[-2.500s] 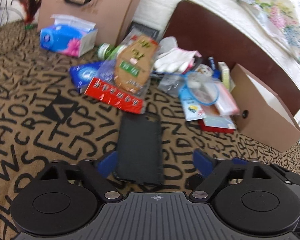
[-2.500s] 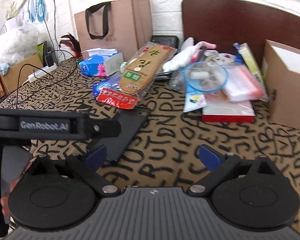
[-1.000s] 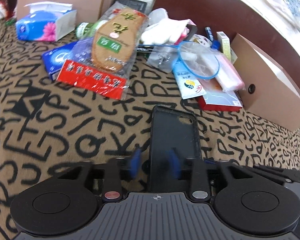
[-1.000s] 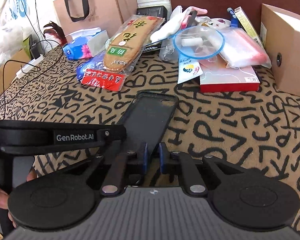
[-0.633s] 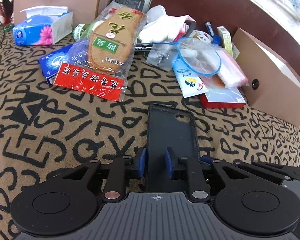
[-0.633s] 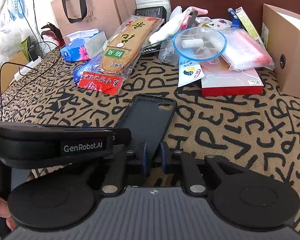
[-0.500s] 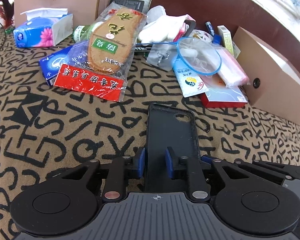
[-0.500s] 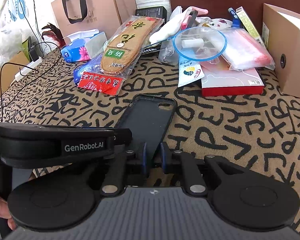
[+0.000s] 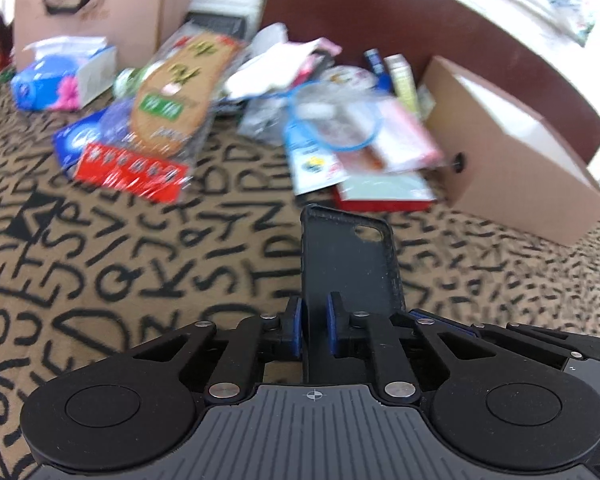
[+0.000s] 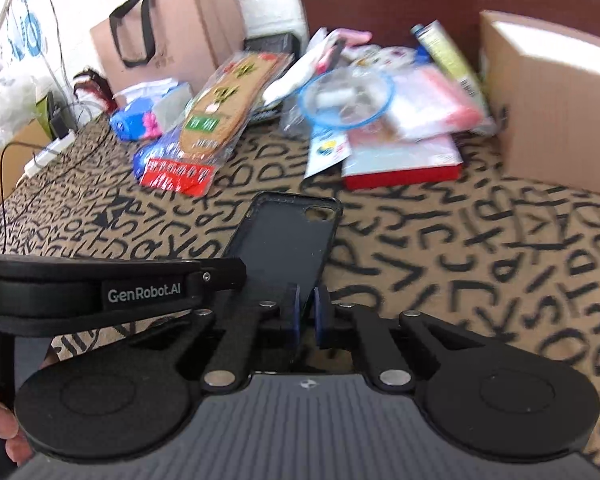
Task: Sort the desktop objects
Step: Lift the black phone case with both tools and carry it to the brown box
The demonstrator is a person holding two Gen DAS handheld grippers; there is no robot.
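A black phone case [image 9: 348,256] is held just above the letter-printed cloth, camera hole at its far end. My left gripper [image 9: 314,320] has its blue pads closing onto the case's near left edge, and they press on it. In the right wrist view the same phone case [image 10: 288,244] slants away from my right gripper [image 10: 306,308], whose jaws are closing tight on the near right edge. The left gripper's black body [image 10: 112,288] shows at the left of that view, with a person's fingers below it.
A pile lies beyond the case: an insole packet [image 9: 176,100], a red flat box [image 9: 384,196], a blue-rimmed clear lid [image 9: 336,120], a tissue pack [image 9: 56,80]. An open cardboard box [image 9: 512,176] stands at the right, a paper bag [image 9: 88,4] at the back left.
The left jaws have narrowed onto the case's edge. Both grippers have carried the case forward and a little up; its near end has come off the cloth. The background is now blurred.
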